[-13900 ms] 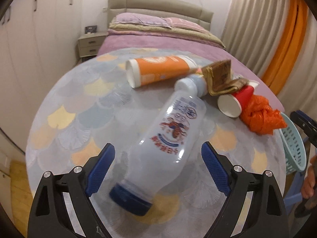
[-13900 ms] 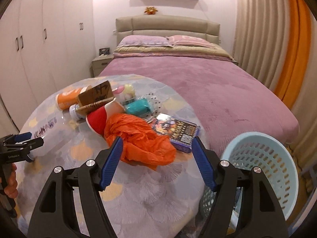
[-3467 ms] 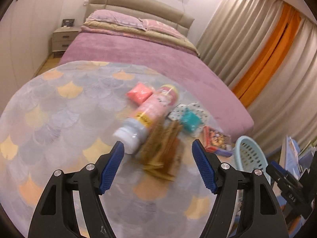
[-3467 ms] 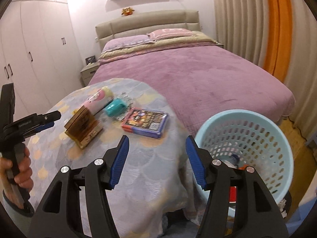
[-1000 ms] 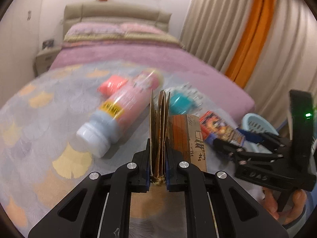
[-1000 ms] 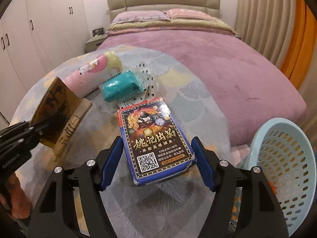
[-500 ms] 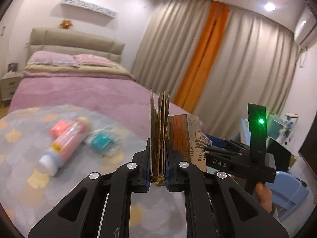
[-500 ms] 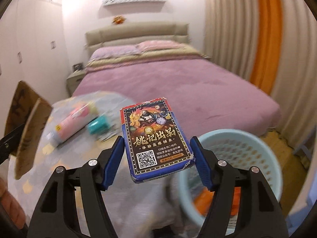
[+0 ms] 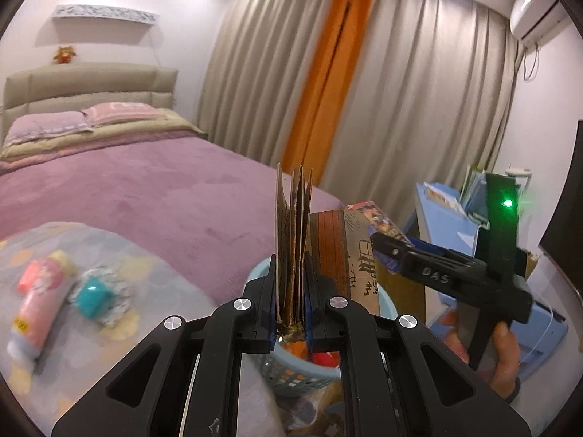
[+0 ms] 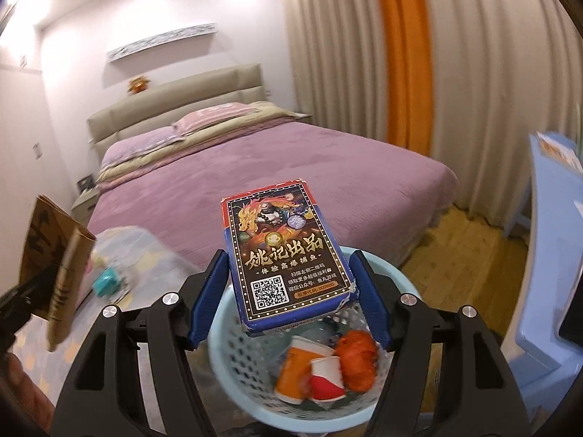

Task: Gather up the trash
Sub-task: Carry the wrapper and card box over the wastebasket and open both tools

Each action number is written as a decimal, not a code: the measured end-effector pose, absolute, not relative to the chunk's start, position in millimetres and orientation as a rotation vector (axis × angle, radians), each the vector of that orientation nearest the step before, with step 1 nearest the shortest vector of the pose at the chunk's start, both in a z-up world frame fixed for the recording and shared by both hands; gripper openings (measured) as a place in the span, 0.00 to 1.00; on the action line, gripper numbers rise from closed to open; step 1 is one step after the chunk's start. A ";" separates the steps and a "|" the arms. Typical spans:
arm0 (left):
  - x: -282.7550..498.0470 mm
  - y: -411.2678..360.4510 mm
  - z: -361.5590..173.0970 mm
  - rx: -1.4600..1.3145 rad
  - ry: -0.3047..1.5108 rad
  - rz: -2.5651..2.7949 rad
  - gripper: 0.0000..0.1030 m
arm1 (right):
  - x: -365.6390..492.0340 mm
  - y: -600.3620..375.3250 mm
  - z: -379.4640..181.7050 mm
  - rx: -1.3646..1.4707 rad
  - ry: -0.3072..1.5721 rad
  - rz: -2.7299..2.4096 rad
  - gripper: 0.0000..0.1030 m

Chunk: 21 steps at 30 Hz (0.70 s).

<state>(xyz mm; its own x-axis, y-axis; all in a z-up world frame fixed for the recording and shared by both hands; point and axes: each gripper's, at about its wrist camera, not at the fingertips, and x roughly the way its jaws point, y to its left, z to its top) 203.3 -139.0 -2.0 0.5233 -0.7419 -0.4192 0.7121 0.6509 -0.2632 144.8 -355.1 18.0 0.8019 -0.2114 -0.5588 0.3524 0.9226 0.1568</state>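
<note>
while the left claw [image 9: 291,313] clamps folded cardboard [image 9: 295,233], the right claw [image 10: 291,291] grips a card box [image 10: 288,251] above the basket [image 10: 233,375].

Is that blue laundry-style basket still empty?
No, the light blue basket already holds an orange cup, a red and white paper cup and a crumpled orange bag.

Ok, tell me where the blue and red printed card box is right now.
In the right wrist view the blue and red printed card box sits centre frame, clamped in the right gripper, above the pale blue plastic basket.
</note>
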 end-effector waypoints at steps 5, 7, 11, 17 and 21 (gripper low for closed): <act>224.5 -179.7 -22.5 -0.021 0.619 -0.886 0.08 | 148.4 -391.7 -7.4 0.366 0.623 -0.391 0.62; 232.9 -194.9 -36.4 -0.013 0.668 -0.888 0.08 | 151.4 -400.1 -20.7 0.390 0.655 -0.417 0.62; 244.0 -215.8 -59.7 0.002 0.743 -0.896 0.08 | 149.8 -414.2 -37.8 0.419 0.697 -0.448 0.62; 249.0 -230.0 -74.8 0.040 0.776 -0.894 0.20 | 153.8 -421.5 -53.9 0.448 0.739 -0.455 0.64; 248.3 -226.8 -74.7 0.028 0.775 -0.887 0.52 | 156.5 -430.1 -63.1 0.518 0.771 -0.406 0.65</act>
<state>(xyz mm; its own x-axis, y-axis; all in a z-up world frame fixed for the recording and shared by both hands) 248.3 -226.8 -74.7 0.3827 -0.6859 -0.6189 0.7052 0.6497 -0.2839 156.5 -430.1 -63.1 0.6518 -0.1570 -0.7420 0.5232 0.8013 0.2901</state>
